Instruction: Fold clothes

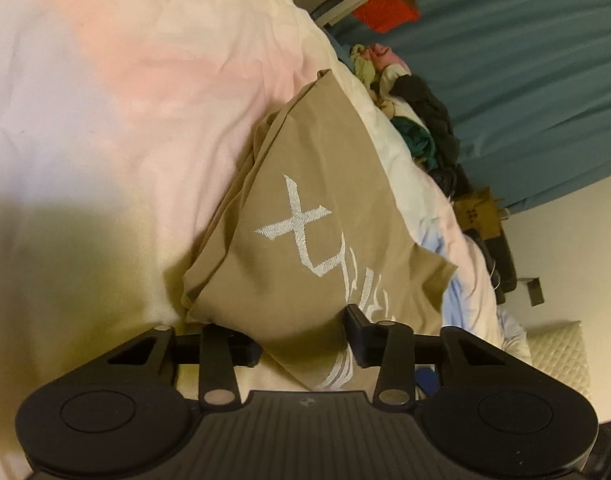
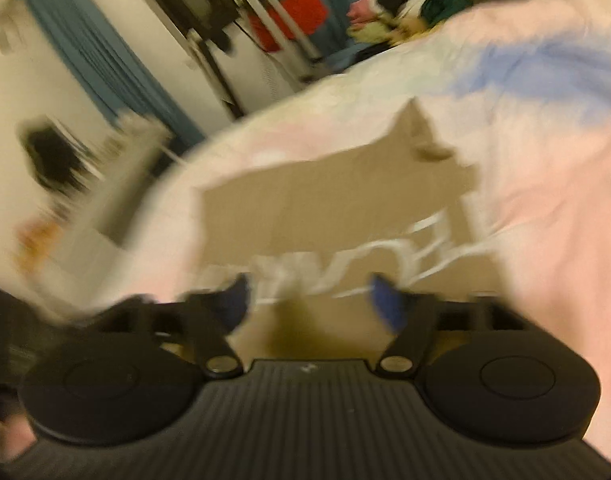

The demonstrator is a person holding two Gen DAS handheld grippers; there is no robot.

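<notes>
While we held a gripper in each hand over the bed, the left gripper (image 1: pixel 303 336) sat nearest our left camera with a fold of the tan T-shirt (image 1: pixel 305 216) bunched between its jaws. The cloth filled the gap from one pad to the other, so we took the jaws as clamped on the shirt. The right gripper (image 2: pixel 309 300) hovered just above the near part of the same shirt (image 2: pixel 345 208), its blue-padded fingers (image 2: pixel 385 300) spread wide and apart from the cloth; that view was blurred, so we could not tell whether any pad brushed the fabric.

The tan T-shirt lay partly folded on the bedspread (image 1: pixel 125 100), a pale sheet washed with pink and light blue. White lettering (image 1: pixel 301 224) ran across the shirt's upper face, and a doubled edge showed along its side. In the right view it lay as a rough rectangle with one corner sticking up toward the far edge of the bed.

Farther on, at the far edge of the bed, a pile of clothes (image 1: pixel 417 120) in black, green, pink and cream lay heaped. Beyond it hung a blue curtain (image 1: pixel 525 60), with a red object (image 1: pixel 389 8) and a metal stand (image 2: pixel 265 12) near it.
</notes>
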